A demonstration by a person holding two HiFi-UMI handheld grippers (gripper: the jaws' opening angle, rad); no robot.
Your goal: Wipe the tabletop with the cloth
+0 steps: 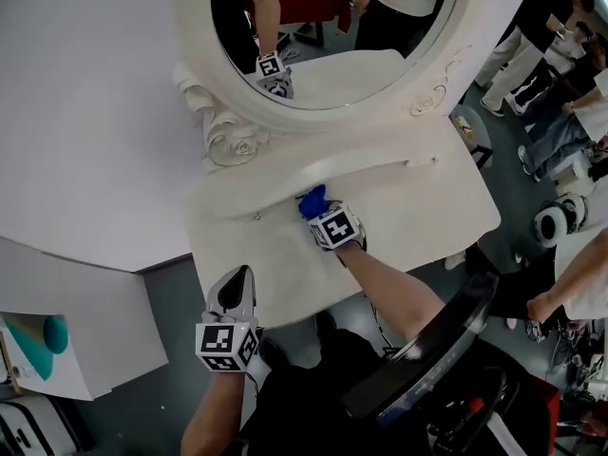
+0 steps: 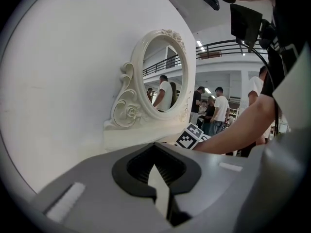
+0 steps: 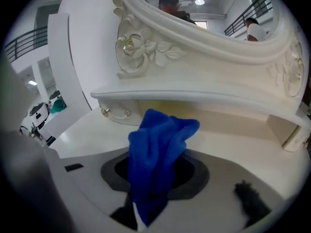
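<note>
A blue cloth is bunched up in my right gripper, which is shut on it. The cloth sits low over the white tabletop, close to the small raised shelf under the mirror. My left gripper is shut with nothing in it. It hovers at the table's front left edge, pointing toward the mirror. In the left gripper view the right gripper's marker cube shows on the tabletop beyond an outstretched forearm.
An oval mirror in a carved white frame stands at the back of the dressing table. A drawer knob sits under the shelf. A white wall is at the left. Several people stand at the right.
</note>
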